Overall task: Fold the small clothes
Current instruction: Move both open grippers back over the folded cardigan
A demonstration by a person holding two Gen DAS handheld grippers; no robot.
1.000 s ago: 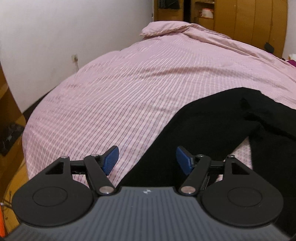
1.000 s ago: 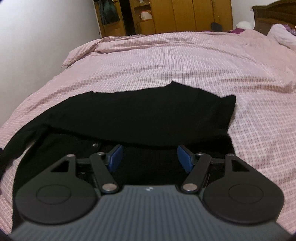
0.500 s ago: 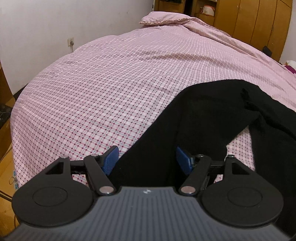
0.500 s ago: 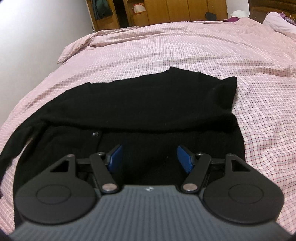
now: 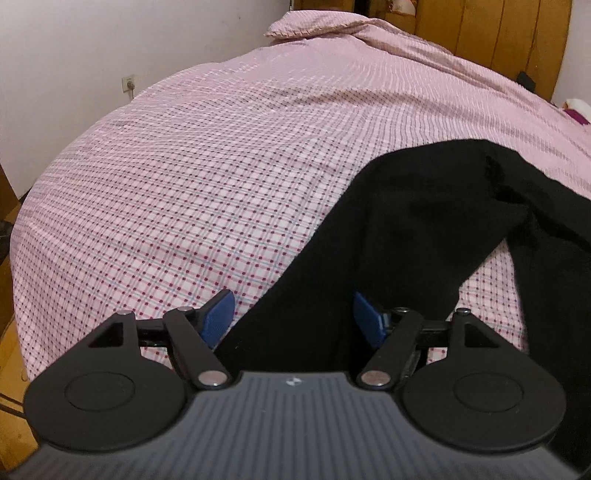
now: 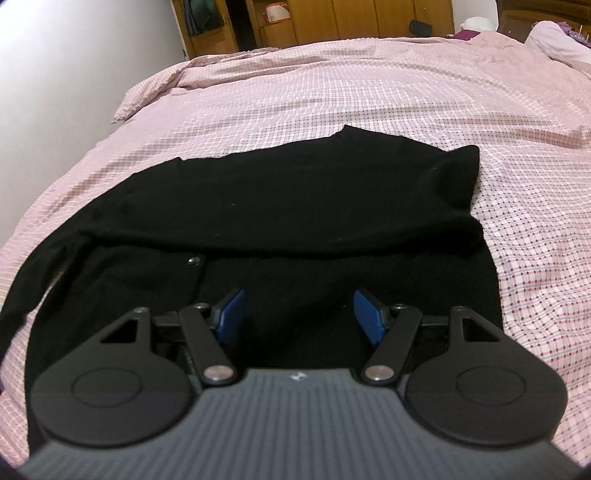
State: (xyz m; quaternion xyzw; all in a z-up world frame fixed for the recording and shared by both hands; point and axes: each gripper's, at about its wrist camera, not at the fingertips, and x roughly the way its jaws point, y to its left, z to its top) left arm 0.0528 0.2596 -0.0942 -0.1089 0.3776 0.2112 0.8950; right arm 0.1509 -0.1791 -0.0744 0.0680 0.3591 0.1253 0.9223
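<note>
Cardigan (image 6: 295, 206) first: we count 1 black garment, spread on 1 pink checked bedspread (image 5: 207, 184), with its far half folded over the near half so a soft horizontal ridge crosses the middle. We can make out 1 dark button (image 6: 192, 261) just below that ridge in the right wrist view. 1 sleeve (image 5: 332, 266) runs out toward the bed's near corner, and the left tongs (image 5: 293, 319) sit over it with 2 blue pads (image 5: 218, 314) spread wide, 1 on either side of the sleeve, gripping nothing. The right tongs (image 6: 298, 312) are low over the near hem, their 2 blue pads (image 6: 231, 309) equally wide apart and holding nothing; whether they touch the knit we cannot tell. Beyond the bed we see wooden wardrobe doors (image 6: 354, 18), 1 wall socket (image 5: 129, 82) on the white wall, and 1 pale pillow (image 6: 554, 40) at the far right.
</note>
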